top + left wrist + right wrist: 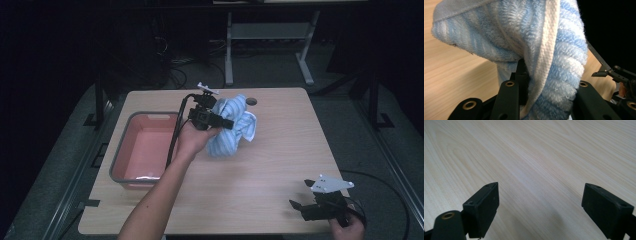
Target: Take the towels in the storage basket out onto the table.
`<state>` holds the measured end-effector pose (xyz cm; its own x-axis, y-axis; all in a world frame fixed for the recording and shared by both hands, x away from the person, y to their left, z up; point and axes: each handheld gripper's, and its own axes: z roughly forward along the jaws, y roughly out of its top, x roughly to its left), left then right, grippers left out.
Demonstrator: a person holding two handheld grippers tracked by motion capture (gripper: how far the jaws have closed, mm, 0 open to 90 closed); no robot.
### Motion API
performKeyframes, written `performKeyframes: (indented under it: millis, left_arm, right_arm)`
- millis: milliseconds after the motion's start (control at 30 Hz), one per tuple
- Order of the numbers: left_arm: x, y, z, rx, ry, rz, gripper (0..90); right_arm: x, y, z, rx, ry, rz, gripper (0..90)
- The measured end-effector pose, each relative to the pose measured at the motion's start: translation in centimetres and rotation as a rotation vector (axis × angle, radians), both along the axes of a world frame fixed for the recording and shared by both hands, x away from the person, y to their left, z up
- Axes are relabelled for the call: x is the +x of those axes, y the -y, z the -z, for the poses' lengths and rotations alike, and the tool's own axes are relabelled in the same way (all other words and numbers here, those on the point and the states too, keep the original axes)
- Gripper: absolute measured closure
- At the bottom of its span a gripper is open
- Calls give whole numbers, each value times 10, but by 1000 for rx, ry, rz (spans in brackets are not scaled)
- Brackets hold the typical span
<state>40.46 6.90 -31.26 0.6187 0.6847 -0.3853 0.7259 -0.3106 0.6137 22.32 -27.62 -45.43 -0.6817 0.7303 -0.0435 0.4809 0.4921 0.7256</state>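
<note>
A light-blue and white striped towel [235, 125] hangs in a bunch over the middle of the wooden table [280, 155]. My left gripper [226, 123] is shut on its upper left part. In the left gripper view the towel [536, 37] fills the space between the black jaws of the left gripper [546, 85], and a white hem runs down through them. My right gripper [304, 206] stands open near the table's front right corner, apart from the towel. In the right gripper view the right gripper [541, 195] has its jaws wide apart over bare wood [536, 157].
A pink tub with a grey rim [122, 145] stands on the left part of the table, beside my left forearm. A round cable hole [251, 101] lies behind the towel. A desk frame [270, 35] and cables are on the floor beyond.
</note>
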Motion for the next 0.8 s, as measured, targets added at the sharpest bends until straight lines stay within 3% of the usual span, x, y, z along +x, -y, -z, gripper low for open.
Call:
performKeyframes:
  millis: [600,800]
  left_arm:
    - [11,40,32,16,-47,39,696]
    - [13,49,50,11,-69,38,695]
  right_arm:
    - [0,3,-1,21,2,5,139]
    - [0,3,-1,19,5,0,139]
